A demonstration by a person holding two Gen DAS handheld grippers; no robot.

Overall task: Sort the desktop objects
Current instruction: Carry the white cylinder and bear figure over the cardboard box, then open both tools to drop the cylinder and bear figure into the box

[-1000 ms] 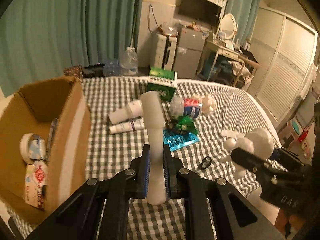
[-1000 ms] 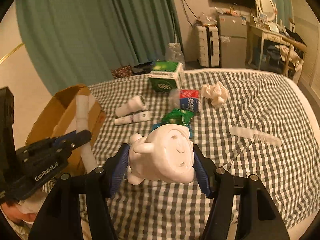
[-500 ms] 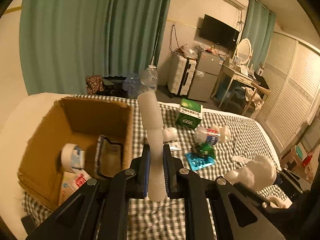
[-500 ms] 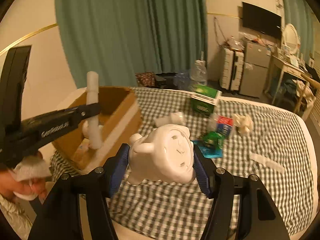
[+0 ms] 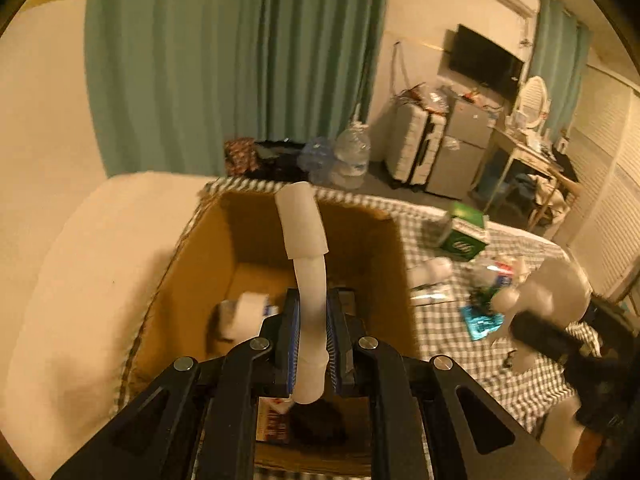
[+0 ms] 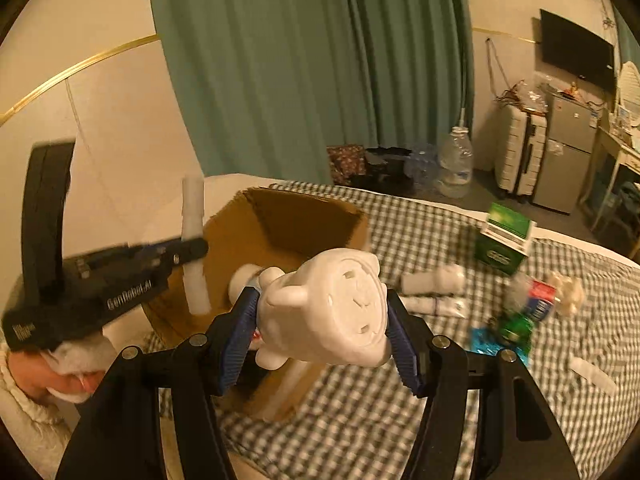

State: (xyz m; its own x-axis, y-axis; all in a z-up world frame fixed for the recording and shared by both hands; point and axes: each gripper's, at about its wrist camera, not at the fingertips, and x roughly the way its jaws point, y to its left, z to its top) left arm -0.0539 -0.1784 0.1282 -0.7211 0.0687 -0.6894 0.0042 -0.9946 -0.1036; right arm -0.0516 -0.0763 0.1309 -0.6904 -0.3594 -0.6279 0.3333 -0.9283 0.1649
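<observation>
My left gripper [image 5: 313, 340] is shut on a white tube [image 5: 305, 264], held upright over the open cardboard box [image 5: 200, 280]. The same tube [image 6: 193, 248] and left gripper [image 6: 188, 249] show in the right wrist view, at the box's [image 6: 320, 216] left edge. My right gripper [image 6: 320, 320] is shut on a white bear-shaped figurine [image 6: 328, 312], held in the air at the box's near right side. The figurine [image 5: 556, 288] also shows blurred in the left wrist view. Inside the box lie a tape roll [image 5: 248, 312] and packets.
On the checked cloth [image 6: 420, 232] right of the box lie a green carton [image 6: 504, 240], white tubes [image 6: 432, 280], a plastic bottle with a red and blue label [image 6: 536, 300], a green packet [image 6: 512, 328], a blue packet [image 6: 484, 340] and a white comb [image 6: 592, 372]. Curtains, suitcase and fridge stand behind.
Both grippers have swung left toward the box. The tube now hangs over the box's inside, and the figurine has come close to the box's right side.
</observation>
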